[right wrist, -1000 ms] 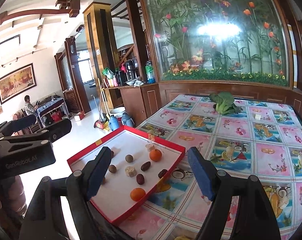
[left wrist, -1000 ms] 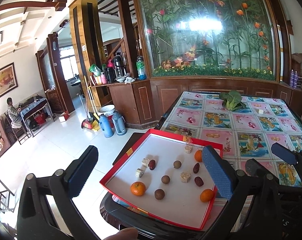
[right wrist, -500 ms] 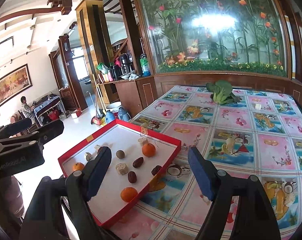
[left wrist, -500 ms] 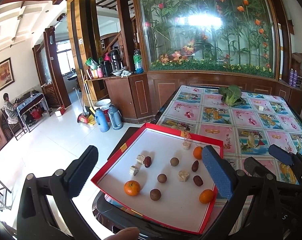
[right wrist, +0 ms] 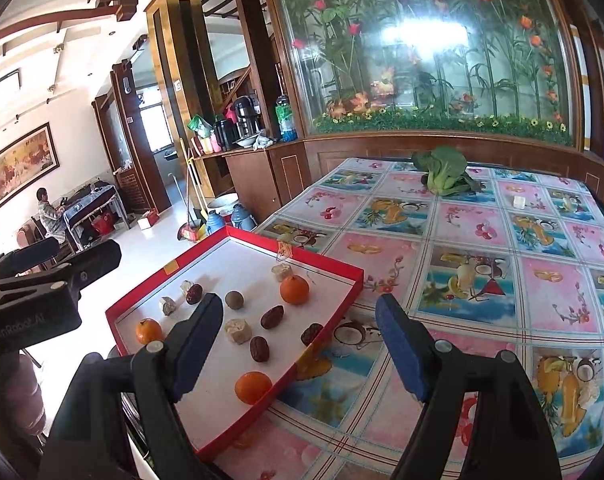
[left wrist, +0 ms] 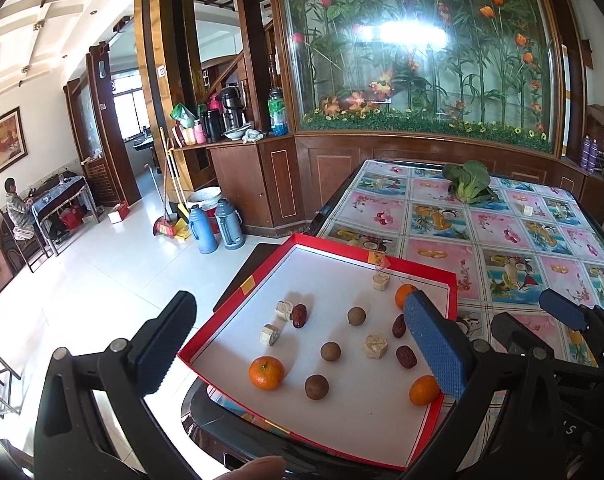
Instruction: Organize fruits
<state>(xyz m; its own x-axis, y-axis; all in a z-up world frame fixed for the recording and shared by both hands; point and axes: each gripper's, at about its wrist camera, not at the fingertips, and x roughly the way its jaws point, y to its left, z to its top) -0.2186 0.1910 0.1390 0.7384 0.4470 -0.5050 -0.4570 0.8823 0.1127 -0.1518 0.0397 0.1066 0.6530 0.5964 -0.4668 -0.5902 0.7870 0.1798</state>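
Observation:
A red tray (left wrist: 451,280) with a white floor lies on the table's near left corner; it also shows in the right wrist view (right wrist: 343,268). In it lie three tangerines (left wrist: 266,372), red dates (left wrist: 300,315), brown longans (left wrist: 330,351) and pale cake pieces (left wrist: 375,345), scattered. My left gripper (left wrist: 302,352) is open and empty, above the tray's near side. My right gripper (right wrist: 302,340) is open and empty, above the tray's right edge; a tangerine (right wrist: 254,388) lies below it.
The table wears a fruit-print cloth (right wrist: 481,272). A green leafy vegetable (right wrist: 441,174) and a small pale piece (right wrist: 519,201) lie at its far end. Wooden cabinets and a flower mural stand behind. Two thermos flasks (left wrist: 218,230) stand on the floor left of the table.
Both grippers have shifted a little left and nearer the tray; the tray looks slightly larger and lower in both views. The jaws stay open.

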